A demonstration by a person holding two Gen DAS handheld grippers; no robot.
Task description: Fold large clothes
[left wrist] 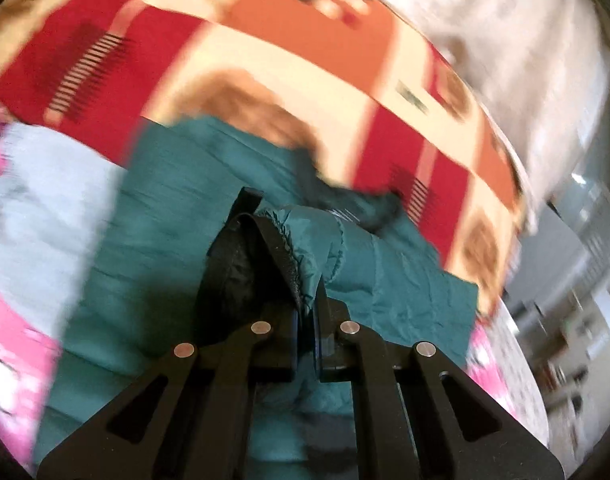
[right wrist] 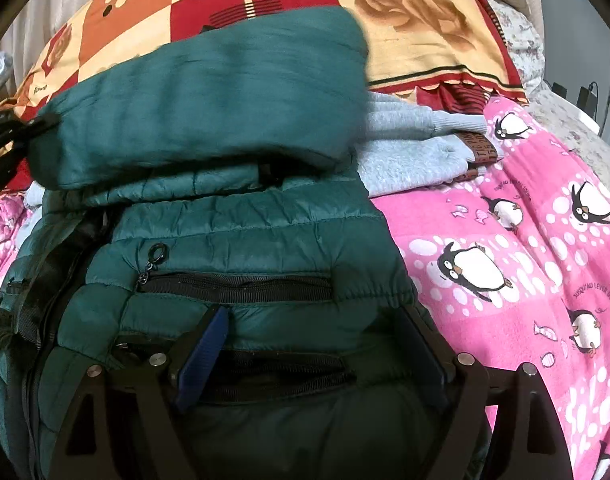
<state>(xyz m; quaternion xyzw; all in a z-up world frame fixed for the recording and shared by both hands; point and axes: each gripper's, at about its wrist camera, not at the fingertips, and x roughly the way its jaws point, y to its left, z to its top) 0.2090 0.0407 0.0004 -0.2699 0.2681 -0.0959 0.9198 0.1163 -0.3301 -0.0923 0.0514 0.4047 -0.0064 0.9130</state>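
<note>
I see a bed covered by a pink fleece blanket printed with penguins (right wrist: 525, 240). Beyond the blanket lies a red, orange and cream patchwork bedspread with brown roses (right wrist: 405, 12). To the blanket's right, a pale floral sheet (right wrist: 577, 136) shows. In the left wrist view, blurred grey cabinets (left wrist: 577, 264) stand past the bed's edge.

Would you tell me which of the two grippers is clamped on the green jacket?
The left gripper: it pinches the green jacket at its cuff, whereas the right gripper stands open over the jacket's pocket.
</note>
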